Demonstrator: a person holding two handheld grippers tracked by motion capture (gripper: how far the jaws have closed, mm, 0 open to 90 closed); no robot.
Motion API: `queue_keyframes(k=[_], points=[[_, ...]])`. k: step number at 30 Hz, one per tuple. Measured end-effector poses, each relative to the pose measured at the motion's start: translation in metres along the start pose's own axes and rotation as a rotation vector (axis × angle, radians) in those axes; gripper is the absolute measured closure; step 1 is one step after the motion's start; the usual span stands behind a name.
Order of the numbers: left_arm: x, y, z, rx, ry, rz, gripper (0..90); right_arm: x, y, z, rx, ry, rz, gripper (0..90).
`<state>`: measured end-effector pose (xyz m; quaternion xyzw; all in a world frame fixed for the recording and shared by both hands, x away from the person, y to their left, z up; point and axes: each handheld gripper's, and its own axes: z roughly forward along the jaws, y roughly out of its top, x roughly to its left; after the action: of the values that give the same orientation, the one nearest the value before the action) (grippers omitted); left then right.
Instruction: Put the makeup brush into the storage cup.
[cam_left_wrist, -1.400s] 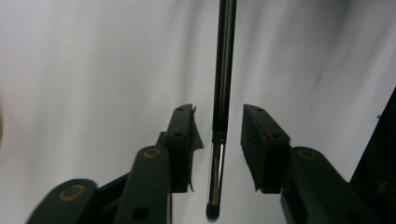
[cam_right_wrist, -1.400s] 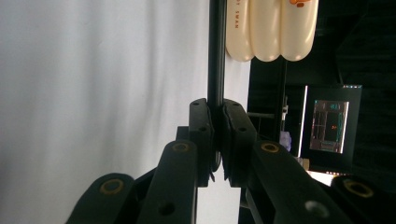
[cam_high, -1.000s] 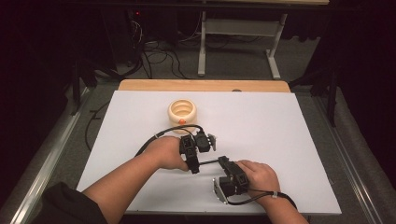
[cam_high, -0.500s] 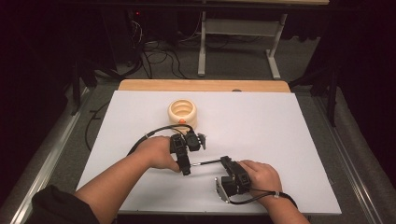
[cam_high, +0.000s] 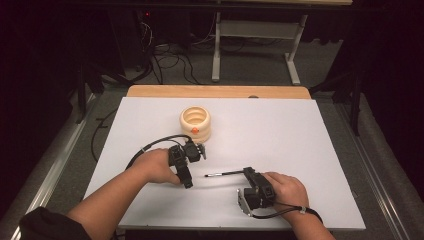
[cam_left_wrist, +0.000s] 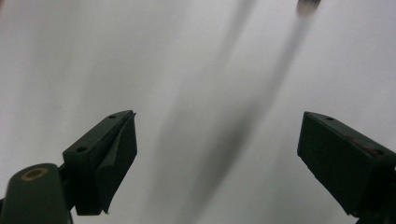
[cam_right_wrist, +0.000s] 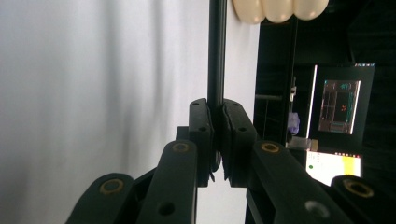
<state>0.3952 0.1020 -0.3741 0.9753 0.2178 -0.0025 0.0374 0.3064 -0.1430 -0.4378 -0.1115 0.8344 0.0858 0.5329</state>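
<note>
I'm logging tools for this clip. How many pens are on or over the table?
1. The pen is clamped in the right gripper, near the table's front middle, tip toward the open left gripper. The ridged holder might hide more.

The tabletop (cam_high: 300, 130) looks matt white and smooth, with a bare wood strip (cam_high: 220, 91) along its far edge. The cream ring stack (cam_high: 195, 122) looks like smooth plastic. Both tools look matt black.

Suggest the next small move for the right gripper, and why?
Probably carry the pen toward the ribbed holder: the right gripper is shut on its shaft, its tip pointing left, and the left gripper is open, apart from it.
</note>
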Motion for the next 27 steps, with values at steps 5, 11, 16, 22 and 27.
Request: queue_keyframes(k=[5,11,16,22,27], points=[[0.005,-0.013,0.004,-0.018,0.001,-0.033,12.6,0.000,-0.010,0.000,0.021,0.000,-0.002,86.2],[0.007,-0.019,0.008,-0.035,0.001,-0.059,12.6,0.001,-0.014,0.004,0.033,0.011,0.001,86.2],[0.011,-0.024,0.006,-0.102,0.005,-0.114,12.5,0.003,-0.015,0.005,0.035,0.013,0.020,86.2],[0.013,-0.034,0.004,-0.250,0.063,-0.196,12.4,0.000,-0.019,0.005,0.048,0.010,0.067,86.2],[0.014,-0.043,0.005,-0.331,0.092,-0.249,12.4,0.000,-0.019,0.004,0.054,0.009,0.095,86.1]])
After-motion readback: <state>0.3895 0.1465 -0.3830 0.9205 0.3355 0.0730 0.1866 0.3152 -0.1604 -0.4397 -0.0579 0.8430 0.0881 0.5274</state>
